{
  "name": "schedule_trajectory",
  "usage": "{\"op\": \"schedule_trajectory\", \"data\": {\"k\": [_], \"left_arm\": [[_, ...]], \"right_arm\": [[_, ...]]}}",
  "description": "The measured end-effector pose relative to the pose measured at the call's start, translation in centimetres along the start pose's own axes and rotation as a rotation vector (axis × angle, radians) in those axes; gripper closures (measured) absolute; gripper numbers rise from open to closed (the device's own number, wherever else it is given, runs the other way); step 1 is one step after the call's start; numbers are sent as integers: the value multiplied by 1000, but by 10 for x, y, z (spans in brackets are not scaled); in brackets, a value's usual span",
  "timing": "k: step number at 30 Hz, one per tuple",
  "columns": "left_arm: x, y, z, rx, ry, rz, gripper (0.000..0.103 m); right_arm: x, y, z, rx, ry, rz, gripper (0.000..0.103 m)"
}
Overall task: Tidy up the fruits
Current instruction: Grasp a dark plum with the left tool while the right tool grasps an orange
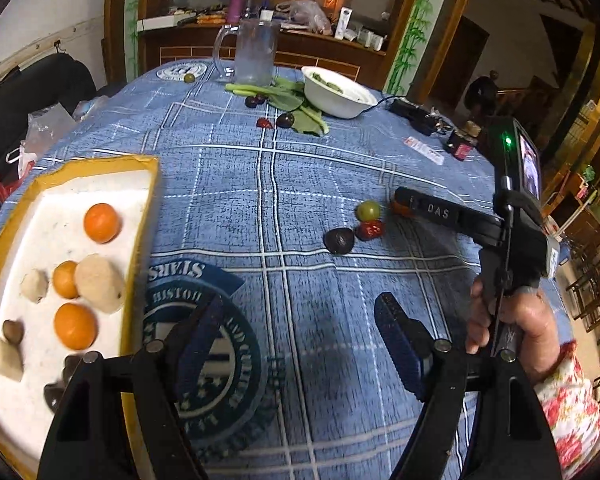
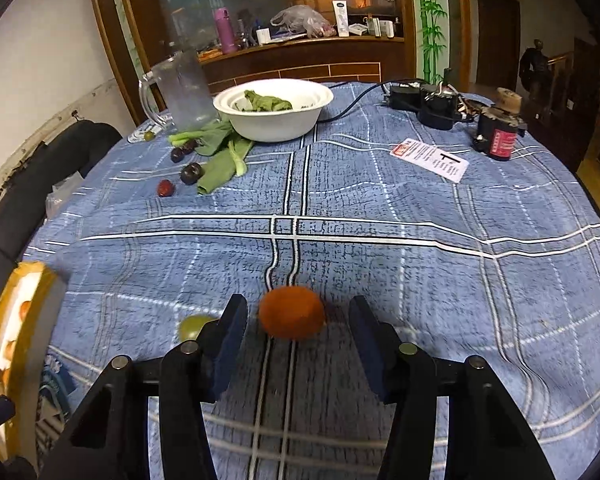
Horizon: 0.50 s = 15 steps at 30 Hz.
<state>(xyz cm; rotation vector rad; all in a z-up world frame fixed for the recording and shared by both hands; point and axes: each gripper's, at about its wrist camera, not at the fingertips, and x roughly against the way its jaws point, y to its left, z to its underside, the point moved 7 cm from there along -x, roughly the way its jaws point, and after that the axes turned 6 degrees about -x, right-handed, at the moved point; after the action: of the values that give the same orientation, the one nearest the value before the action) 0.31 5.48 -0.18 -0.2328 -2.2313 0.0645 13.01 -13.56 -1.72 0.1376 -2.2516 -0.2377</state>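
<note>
My right gripper (image 2: 298, 340) has its fingers spread to either side of the orange fruit (image 2: 292, 312), which lies on the tabletop (image 2: 420, 280); gaps show on both sides, so the pads do not press on it yet. Risk: the fruit is round and may roll away if one finger touches first. A green grape (image 2: 192, 327) sits just beside my left-hand finger and may be knocked aside or caught as the fingers close. The grip is blurred, so alignment is uncertain. My left gripper (image 1: 300, 344) has its fingers spread and empty, beside the yellow-rimmed tray (image 1: 140, 208) that already holds oranges and pale lumps. Both grippers slant downward toward the tabletop; my right hand (image 1: 516, 324) wraps its handle upright.
</note>
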Motion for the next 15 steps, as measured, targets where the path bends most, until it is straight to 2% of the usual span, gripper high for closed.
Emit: {"op": "schedule_trajectory", "data": {"k": [3, 5, 7, 10, 15], "left_arm": [[-21, -1, -7, 4, 21, -7, 26], [-36, -4, -13, 7, 32, 0, 26], [-49, -9, -21, 2, 31, 10, 26], [-67, -14, -32, -17, 34, 4, 26], [-86, -20, -38, -48, 20, 52, 26]], "right_arm": [[-11, -1, 2, 17, 15, 1, 47], [-14, 0, 2, 13, 24, -31, 47], [-13, 3, 1, 21, 19, -63, 58], [-15, 4, 1, 28, 22, -60, 65], [-15, 3, 2, 30, 24, -70, 65]]}}
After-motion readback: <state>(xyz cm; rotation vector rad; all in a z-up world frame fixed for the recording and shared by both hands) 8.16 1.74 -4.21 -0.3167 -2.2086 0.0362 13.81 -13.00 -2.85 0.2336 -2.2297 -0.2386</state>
